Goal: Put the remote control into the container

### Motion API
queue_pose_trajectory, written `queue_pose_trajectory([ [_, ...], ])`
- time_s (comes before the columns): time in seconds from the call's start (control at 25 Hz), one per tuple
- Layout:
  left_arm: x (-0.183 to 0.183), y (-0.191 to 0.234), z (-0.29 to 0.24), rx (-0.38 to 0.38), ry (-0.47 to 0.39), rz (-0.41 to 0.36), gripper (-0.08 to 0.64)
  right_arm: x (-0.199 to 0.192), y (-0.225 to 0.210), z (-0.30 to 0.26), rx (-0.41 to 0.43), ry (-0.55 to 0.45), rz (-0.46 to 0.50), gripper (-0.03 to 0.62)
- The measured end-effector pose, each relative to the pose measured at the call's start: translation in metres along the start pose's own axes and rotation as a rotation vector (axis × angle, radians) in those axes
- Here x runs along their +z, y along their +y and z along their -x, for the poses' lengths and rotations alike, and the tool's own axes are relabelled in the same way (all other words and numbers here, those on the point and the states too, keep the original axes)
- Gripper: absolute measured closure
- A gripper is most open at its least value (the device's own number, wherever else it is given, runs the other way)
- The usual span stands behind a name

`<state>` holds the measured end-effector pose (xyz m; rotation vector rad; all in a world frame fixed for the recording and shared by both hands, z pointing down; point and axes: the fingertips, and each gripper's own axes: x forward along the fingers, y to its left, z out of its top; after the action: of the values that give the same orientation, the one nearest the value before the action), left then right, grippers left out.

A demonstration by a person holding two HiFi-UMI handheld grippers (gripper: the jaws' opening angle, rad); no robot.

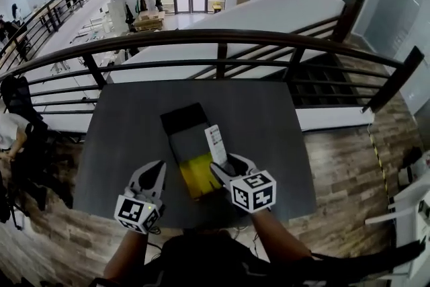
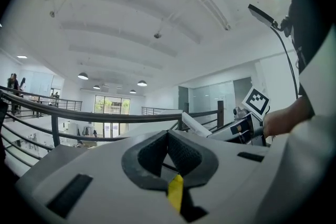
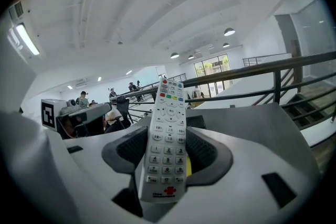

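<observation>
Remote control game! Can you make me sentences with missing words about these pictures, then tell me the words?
1. The remote control is ___ in colour.
2. The right tool is shut on the remote control, while the left tool is shut and holds ___.
3. The container on the table has a ___ patch at the end nearest the person.

Missing words: white; nothing; yellow.
</observation>
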<state>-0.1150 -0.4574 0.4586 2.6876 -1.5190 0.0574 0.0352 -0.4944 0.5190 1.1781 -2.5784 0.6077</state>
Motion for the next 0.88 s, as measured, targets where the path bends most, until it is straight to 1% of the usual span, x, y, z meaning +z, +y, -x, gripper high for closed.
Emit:
queue_pose_trajectory([
  [0.12, -0.013, 0.009, -0.008, -0.012, 0.006, 0.006, 0.555, -0.02, -0.011, -0.016, -0.027, 0.058, -0.014, 0.362],
  [0.32, -0.034, 0.022, -0.018, -0.011, 0.041, 0.016, 0.555, -0.053, -0.026, -0.041, -0.061, 0.149, -0.031, 0.362],
  [0.4, -0.041, 0.026, -0.022, -0.011, 0.051, 0.023, 0.555, -0.068, -0.031, -0.05, -0.069, 0.191, -0.029, 0.362],
  [0.56, -0.064, 0.035, -0.027, 0.0, 0.086, 0.061, 0.555, -0.099, -0.04, -0.065, -0.08, 0.274, -0.028, 0.362],
  [0.72, -0.082, 0.041, -0.035, 0.007, 0.12, 0.06, 0.555, -0.124, -0.047, -0.076, -0.092, 0.359, -0.023, 0.362],
  [0.88, -0.097, 0.046, -0.036, -0.006, 0.152, 0.063, 0.555, -0.149, -0.048, -0.087, -0.103, 0.442, -0.013, 0.362],
])
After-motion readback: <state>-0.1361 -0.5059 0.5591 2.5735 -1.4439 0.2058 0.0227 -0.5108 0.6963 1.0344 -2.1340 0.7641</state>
